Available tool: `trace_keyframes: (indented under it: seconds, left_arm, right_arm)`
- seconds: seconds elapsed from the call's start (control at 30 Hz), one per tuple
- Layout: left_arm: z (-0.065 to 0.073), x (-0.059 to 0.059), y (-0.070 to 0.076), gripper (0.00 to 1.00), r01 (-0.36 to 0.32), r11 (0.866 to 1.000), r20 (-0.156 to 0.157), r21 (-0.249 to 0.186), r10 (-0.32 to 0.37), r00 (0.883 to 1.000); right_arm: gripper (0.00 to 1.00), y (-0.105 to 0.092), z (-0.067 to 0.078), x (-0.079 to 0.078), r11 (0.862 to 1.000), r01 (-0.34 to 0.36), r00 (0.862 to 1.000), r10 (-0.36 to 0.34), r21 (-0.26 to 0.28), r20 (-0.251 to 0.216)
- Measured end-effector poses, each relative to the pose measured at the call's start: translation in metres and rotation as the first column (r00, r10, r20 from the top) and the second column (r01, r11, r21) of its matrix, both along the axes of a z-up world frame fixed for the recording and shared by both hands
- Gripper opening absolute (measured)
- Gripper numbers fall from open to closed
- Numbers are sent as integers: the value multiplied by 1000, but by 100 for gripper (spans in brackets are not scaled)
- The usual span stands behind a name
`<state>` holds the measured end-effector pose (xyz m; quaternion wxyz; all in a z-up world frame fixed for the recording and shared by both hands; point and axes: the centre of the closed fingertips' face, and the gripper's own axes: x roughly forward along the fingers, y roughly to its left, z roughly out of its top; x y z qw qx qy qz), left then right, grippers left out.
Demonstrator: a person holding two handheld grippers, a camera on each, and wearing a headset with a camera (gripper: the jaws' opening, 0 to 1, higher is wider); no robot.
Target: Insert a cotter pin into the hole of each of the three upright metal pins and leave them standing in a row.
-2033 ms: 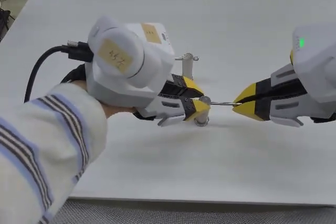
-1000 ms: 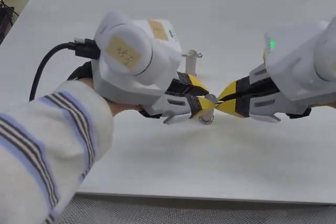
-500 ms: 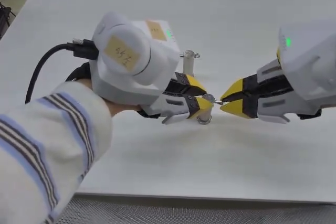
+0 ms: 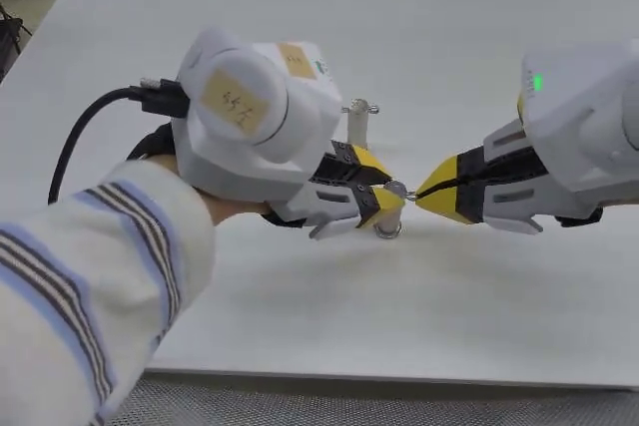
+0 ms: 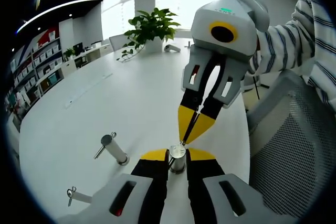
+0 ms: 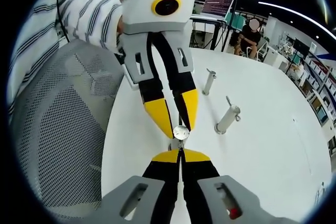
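Right now the left gripper (image 4: 380,187) has its jaws clamped around an upright metal pin (image 5: 177,158), which stands on the white table (image 4: 300,296) with its head poking up between the yellow tips. Facing it nose to nose is the right gripper (image 4: 421,193), jaws pinched shut on a cotter pin (image 4: 408,193); just a thin sliver of that shows between the two sets of tips.

What the coming push turns on, as I judge it:
- The cotter pin lies level, its long axis running straight out along the right jaws toward the left jaws.
- The metal pin's long axis is vertical, crosswise to that line, and sits directly ahead of the right tips, touching or all but touching.
- I cannot make out the hole itself, so I cannot tell whether the tip has entered.
- The right gripper is the one placed to drive; the left only steadies.

Count: three metal pins. Beyond the left jaws stand the second metal pin (image 6: 228,119) and third metal pin (image 6: 209,82), near each other, each already pinned through its top. That makes three cotter pins, two seated and one in the right jaws.
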<state>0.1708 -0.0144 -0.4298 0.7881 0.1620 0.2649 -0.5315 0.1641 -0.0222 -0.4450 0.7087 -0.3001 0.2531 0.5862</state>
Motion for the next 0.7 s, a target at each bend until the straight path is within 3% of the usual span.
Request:
trace_keyframes:
  seconds: [0.07,0.27,0.37,0.5,0.6,0.7]
  left_arm:
    - [0,0,0,9,-18,1000,-25,-17,18,1000]
    - [1,3,4,13,-24,999,9,-30,24,1000]
    - [5,7,9,19,-57,997,6,-53,58,998]
    - [8,6,16,28,-90,993,-1,-69,90,996]
    - [6,4,22,30,-131,988,-9,-79,131,991]
    - [4,0,27,41,-163,983,-18,-88,162,987]
  right_arm:
    - [0,-1,0,1,1000,13,1000,-12,13,-7]
    - [0,-3,-1,-1,997,55,998,-54,52,-20]
    - [7,-3,-5,-2,993,90,996,-88,75,-34]
    - [9,-1,-13,-1,974,171,983,-159,146,-89]
    - [12,1,-19,1,965,199,977,-182,169,-114]
    - [16,5,-21,2,958,218,972,-196,187,-130]
